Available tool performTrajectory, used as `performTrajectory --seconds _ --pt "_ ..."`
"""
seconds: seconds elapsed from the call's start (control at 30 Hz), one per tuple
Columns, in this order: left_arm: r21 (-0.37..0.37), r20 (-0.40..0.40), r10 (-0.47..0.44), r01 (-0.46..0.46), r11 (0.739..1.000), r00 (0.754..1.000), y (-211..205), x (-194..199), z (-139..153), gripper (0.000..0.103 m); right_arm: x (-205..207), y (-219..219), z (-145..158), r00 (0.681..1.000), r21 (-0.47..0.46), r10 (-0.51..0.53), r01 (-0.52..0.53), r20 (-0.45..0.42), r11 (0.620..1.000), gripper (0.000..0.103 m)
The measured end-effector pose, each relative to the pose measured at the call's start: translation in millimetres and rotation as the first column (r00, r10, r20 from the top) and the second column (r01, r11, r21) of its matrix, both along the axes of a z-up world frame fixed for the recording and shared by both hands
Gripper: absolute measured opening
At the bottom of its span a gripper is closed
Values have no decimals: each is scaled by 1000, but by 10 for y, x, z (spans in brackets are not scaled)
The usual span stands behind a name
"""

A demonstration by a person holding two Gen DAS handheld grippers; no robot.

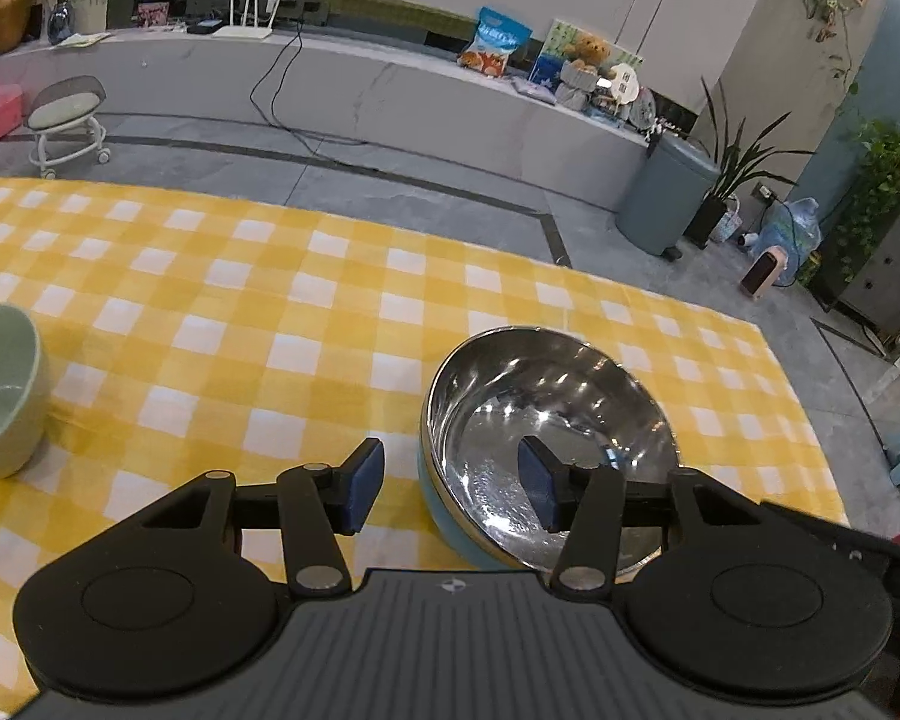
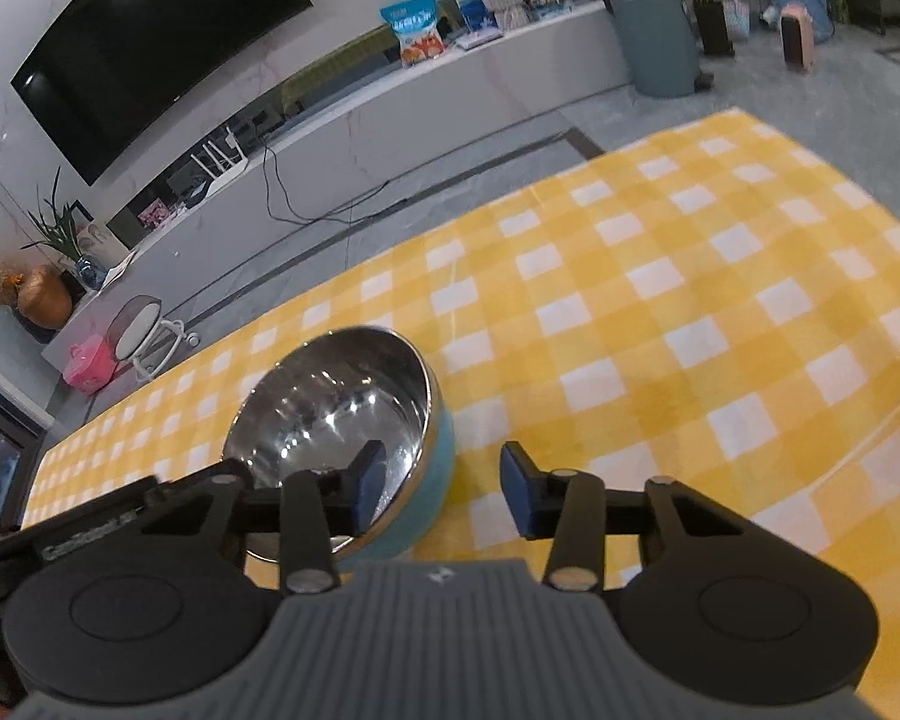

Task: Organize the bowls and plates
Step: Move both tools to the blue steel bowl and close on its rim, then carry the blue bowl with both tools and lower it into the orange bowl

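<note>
Left wrist view: left hand-held gripper spread wide, straddling the near-left rim of the steel bowl on the desk; one pad inside the bowl, one outside. Green bowl well apart at the left edge.
Right wrist view: right hand-held gripper wide, straddling the steel bowl's right rim.
Risk: closing unevenly on the slick rim could tip or skid the bowl.

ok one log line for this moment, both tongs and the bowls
left tongs: open, straddling steel bowl rim | right tongs: open, straddling same rim | green bowl: apart, untouched | tablecloth: under both
</note>
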State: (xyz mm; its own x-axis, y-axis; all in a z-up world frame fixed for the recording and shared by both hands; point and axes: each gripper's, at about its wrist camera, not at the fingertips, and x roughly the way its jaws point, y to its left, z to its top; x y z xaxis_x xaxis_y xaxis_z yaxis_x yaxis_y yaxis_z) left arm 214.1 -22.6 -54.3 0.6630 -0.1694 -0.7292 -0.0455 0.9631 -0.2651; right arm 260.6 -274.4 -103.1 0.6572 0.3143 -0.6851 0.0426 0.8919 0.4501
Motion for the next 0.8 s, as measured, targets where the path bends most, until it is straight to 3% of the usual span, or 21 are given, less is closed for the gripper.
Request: performTrajectory --seconds 0.3,0.4,0.5,0.8 --pt "38 -19 -10 11 999 1000 -100 89 -67 27 16 73 -78 999 42 35 -34 -3 999 20" --pt "50 -26 2 -1 999 1000 -96 86 -63 18 11 88 -93 999 49 33 -33 1 998 20" --pt "55 -31 3 -1 998 1000 -95 65 -36 14 3 91 -90 1000 42 27 -27 -5 999 17" --pt "75 -38 16 -13 997 999 -49 -143 188 13 -85 83 39 998 51 29 -26 -58 998 13"
